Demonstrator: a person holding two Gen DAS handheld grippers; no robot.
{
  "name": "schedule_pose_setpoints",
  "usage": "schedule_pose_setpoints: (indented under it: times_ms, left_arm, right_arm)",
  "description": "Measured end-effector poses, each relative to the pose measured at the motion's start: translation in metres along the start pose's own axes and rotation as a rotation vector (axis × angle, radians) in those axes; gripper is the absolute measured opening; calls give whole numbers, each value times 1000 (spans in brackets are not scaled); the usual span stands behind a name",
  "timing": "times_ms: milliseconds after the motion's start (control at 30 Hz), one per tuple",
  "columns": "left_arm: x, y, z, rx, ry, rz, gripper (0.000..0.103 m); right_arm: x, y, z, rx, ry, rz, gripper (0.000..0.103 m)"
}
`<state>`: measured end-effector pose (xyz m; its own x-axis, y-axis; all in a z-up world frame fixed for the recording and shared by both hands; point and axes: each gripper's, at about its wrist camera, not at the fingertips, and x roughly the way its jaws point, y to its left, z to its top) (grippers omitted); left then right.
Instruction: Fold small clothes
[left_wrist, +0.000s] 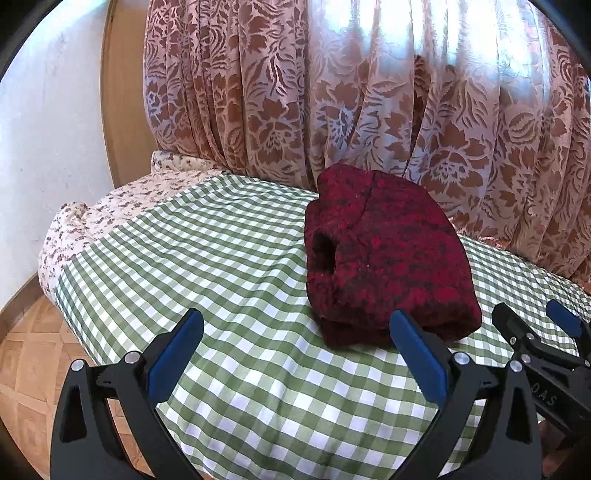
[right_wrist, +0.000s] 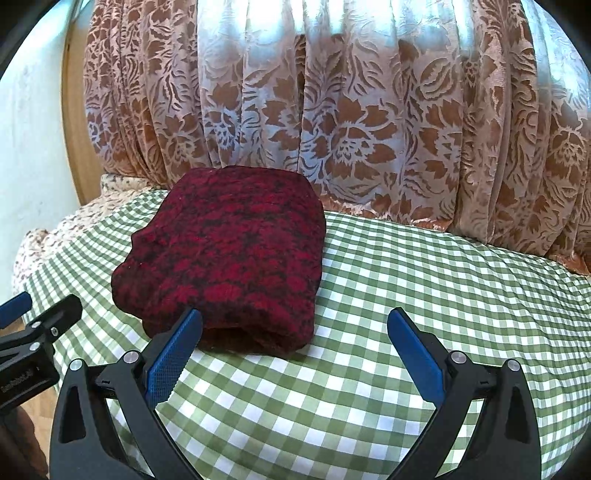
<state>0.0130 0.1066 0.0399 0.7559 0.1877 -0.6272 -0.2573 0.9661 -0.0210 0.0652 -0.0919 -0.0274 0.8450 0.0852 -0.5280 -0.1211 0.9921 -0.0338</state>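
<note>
A floral brown-and-cream curtain (left_wrist: 369, 92) fills the back of the room, hanging down to a bed covered with a green-and-white checked sheet (left_wrist: 221, 258); a small-flowered bedcover (left_wrist: 92, 214) shows at the far left edge of the bed, and parquet floor (left_wrist: 22, 350) lies below it. On the checked sheet, near the curtain, sits a dark red knitted sweater (right_wrist: 229, 258), already gathered into a thick, roughly square bundle with a sleeve opening facing the left side. It looks soft, bulky and fairly light, with a fuzzy knit that should grip well rather than slip, though the layers would likely slump or spring open if lifted by one edge. The rounded fold along the near edge, where the layers stack, seems the safest place to take hold, pinching through all layers at once. The left tongs (left_wrist: 295, 354) hover over the sheet just in front of the bundle, spread wide and holding nothing. The right tongs (right_wrist: 295, 354) are likewise spread and empty, their left finger overlapping the sweater's near edge in view; contact cannot be told.
</note>
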Motion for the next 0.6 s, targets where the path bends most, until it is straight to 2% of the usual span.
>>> schedule_pose_setpoints:
  times_ms: [600]
  left_arm:
    - [-2, -2, -2, 11, -6, 2, 101]
  right_arm:
    - [-2, 4, 3, -3, -15, -1, 99]
